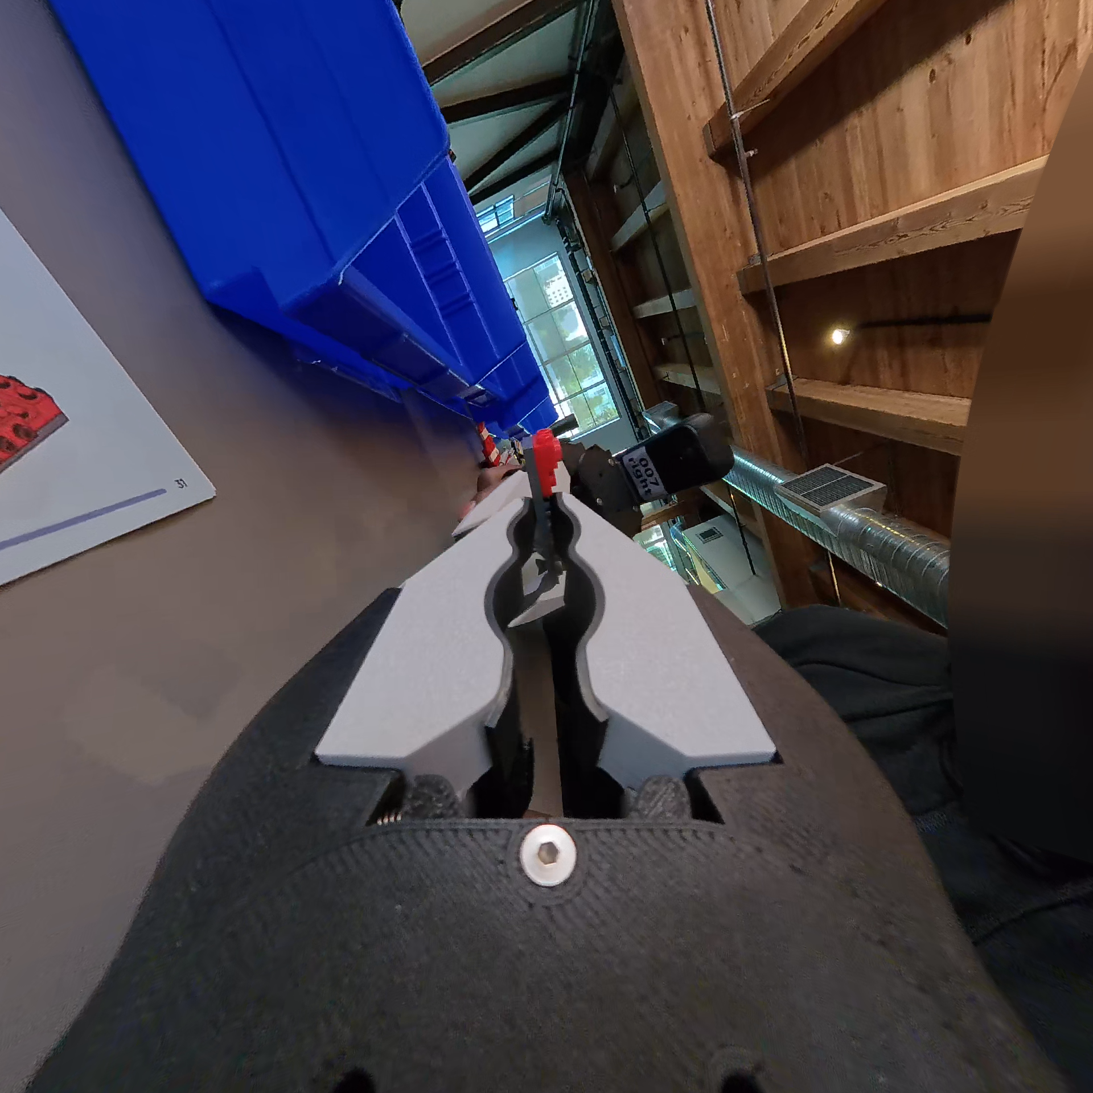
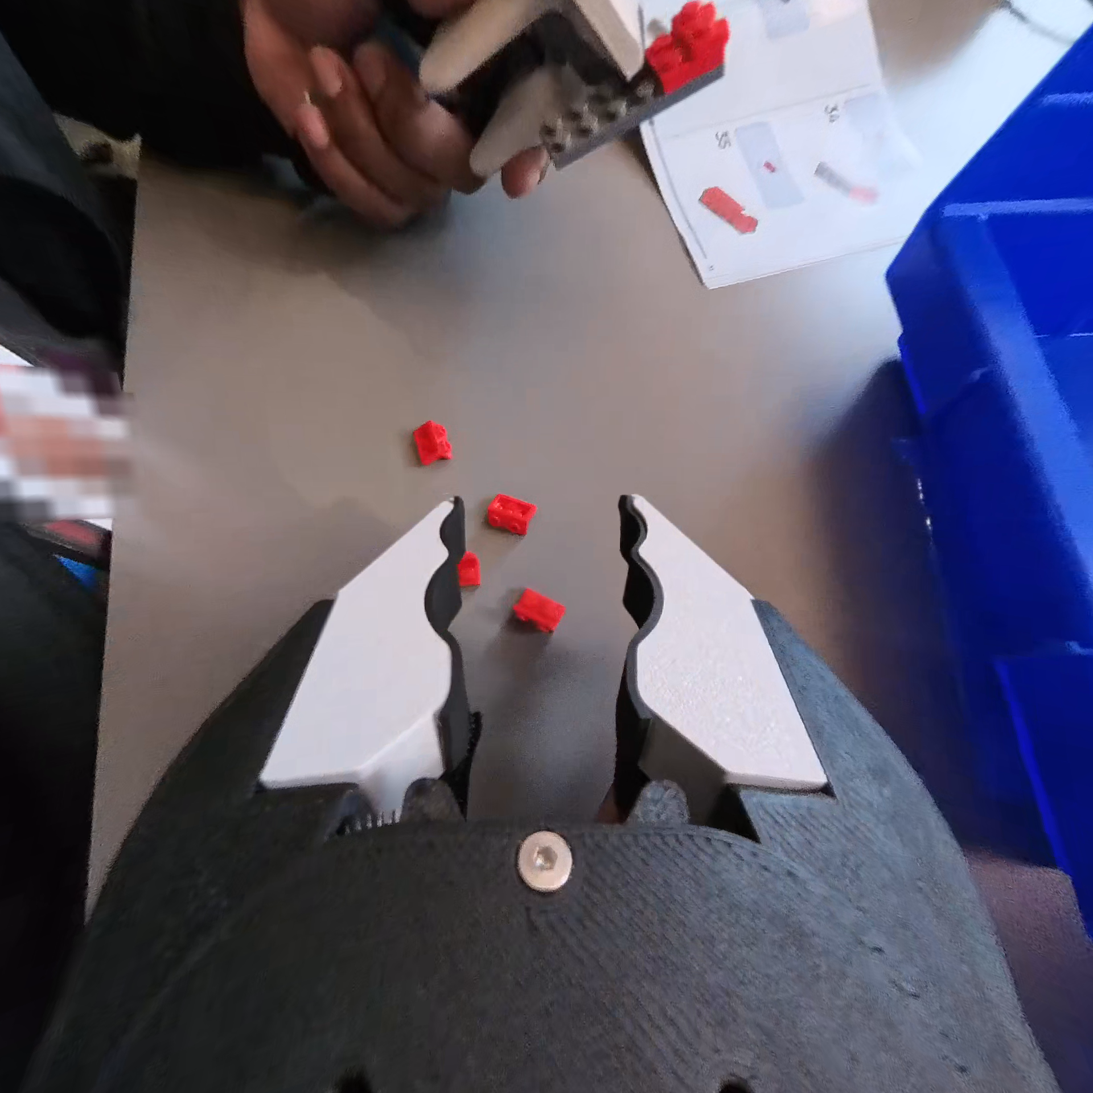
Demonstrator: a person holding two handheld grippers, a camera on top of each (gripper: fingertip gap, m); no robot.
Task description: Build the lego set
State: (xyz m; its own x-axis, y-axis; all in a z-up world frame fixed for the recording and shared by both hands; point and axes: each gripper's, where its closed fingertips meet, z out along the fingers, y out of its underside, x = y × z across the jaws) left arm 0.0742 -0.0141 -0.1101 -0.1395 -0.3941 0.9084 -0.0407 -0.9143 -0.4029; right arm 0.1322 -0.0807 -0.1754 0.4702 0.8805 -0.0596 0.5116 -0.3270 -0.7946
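My right gripper (image 2: 538, 503) hangs over the surface (image 2: 355, 331), jaws spread wide and holding nothing. Four red pieces lie below: one plate (image 2: 511, 513) sits between the tips, long axis running across the gap, another (image 2: 538, 609) nearer in, a small one (image 2: 469, 569) just beside the left finger, one (image 2: 432, 442) farther out. My left gripper (image 1: 547, 503), far left, pinches the grey-and-red build (image 2: 650, 89) off the surface. Right is nearer, I'd say.

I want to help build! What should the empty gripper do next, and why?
Probably lower the open right gripper onto the red brick between its fingertips and close. The left gripper already holds the grey-and-red model, waiting for another piece.
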